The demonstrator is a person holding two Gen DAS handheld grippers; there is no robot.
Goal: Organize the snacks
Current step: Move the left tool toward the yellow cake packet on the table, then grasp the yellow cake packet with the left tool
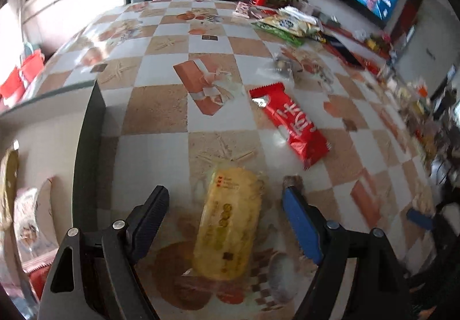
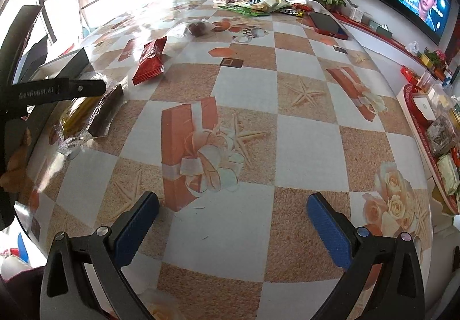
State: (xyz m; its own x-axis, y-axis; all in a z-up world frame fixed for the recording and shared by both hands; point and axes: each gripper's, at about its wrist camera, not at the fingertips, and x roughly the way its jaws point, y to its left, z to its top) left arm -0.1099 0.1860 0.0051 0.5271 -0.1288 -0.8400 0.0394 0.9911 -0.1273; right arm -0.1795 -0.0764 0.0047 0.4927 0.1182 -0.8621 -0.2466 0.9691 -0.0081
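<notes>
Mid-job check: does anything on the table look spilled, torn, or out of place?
Nothing looks spilled or torn. The snacks are just scattered: a yellow snack pack lies between the open left tool fingers, a red wrapper sits askew beyond it, and a pile of bags sits at the far edge near a red phone. The right tool is open and holds nothing.

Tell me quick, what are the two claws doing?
Left claw: open, around the yellow snack pack, not gripping it.
Right claw: open, holding nothing, above the table.
</notes>
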